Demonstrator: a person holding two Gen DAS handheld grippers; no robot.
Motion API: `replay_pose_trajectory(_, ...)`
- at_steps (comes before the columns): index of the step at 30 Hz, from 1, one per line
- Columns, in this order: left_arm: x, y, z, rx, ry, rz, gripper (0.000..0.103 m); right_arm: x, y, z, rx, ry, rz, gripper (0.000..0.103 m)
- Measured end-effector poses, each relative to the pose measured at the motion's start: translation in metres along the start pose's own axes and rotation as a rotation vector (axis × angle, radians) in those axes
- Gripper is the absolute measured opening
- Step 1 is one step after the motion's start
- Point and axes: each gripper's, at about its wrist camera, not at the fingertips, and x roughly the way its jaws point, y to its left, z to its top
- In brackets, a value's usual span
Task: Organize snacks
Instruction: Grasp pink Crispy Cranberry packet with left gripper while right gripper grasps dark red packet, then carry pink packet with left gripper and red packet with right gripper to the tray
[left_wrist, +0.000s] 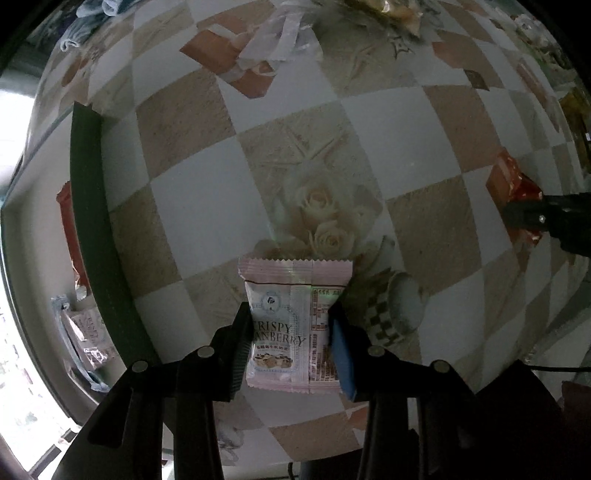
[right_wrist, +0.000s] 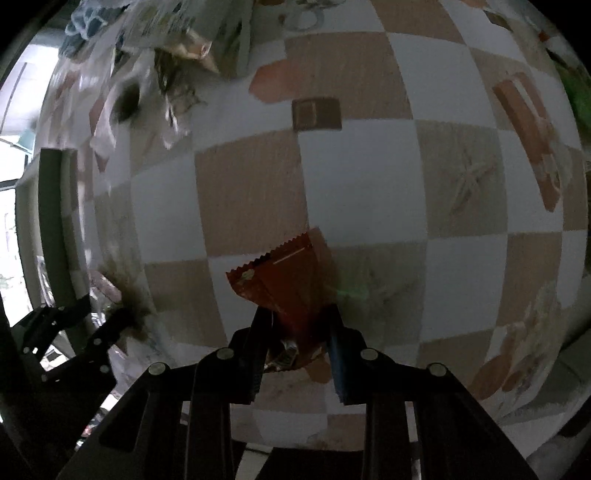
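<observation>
Left wrist view: pink cranberry packet (left_wrist: 291, 328) clamped between left gripper (left_wrist: 286, 343) fingers, clear above the checkered surface (left_wrist: 207, 206). Red packet (right_wrist: 291, 291) pinched in right gripper (right_wrist: 295, 343), fingers nearly together, also off the surface. Judged progress: about midway; 2 snacks in hand, at least 2 packets already in the dark-rimmed tray (left_wrist: 88, 206), a loose pile (right_wrist: 173, 40) left at the far edge. Only the left view shows the tray contents; only the right view shows the pile well.
</observation>
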Motion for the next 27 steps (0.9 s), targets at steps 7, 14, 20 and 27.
replay_pose_trajectory(7, -0.006, -0.003, 0.001, 0.006, 0.001, -0.004, 0.044, 0.01, 0.017, 0.023, 0.01, 0.025, -0.022, 0.031)
replay_pose_trajectory(14, -0.006, 0.005, 0.005, 0.01, -0.007, -0.01, 0.045, 0.003, 0.003, 0.021, 0.02, 0.024, -0.015, 0.031)
replay_pose_trajectory(20, -0.001, 0.015, -0.015, 0.012, -0.019, -0.014, 0.045, 0.003, 0.006, 0.023, 0.001, 0.025, -0.031, 0.031)
replay_pose_trajectory(27, -0.005, 0.023, -0.022, 0.0, -0.025, -0.052, 0.044, 0.009, 0.013, 0.012, 0.033, 0.054, 0.01, 0.031)
